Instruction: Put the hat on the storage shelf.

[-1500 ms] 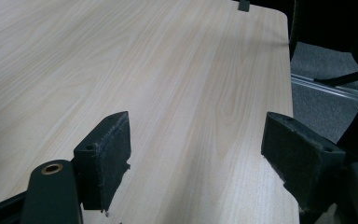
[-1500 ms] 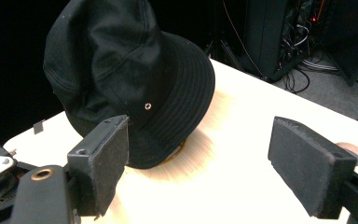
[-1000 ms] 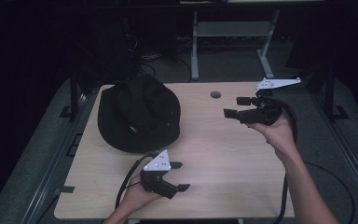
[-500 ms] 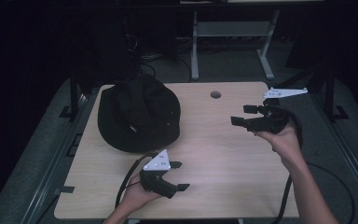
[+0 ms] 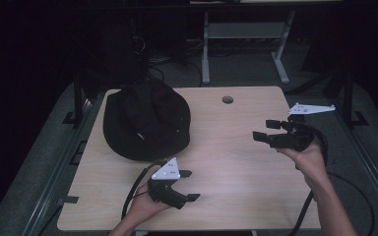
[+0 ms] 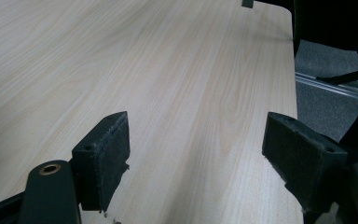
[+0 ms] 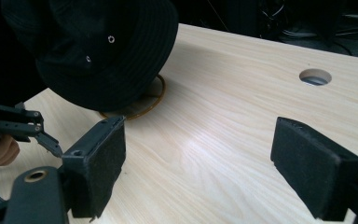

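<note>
Wooden table comes first, the biggest thing. Our black hat lies at its far left corner. Our right tongs and left tongs are both wide open, holding nothing. We should go in low and pinch the brim.

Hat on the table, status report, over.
Both tongs open, left, right, holding nothing. Black hat lies untouched, far left of the table. Nothing in the way.
</note>
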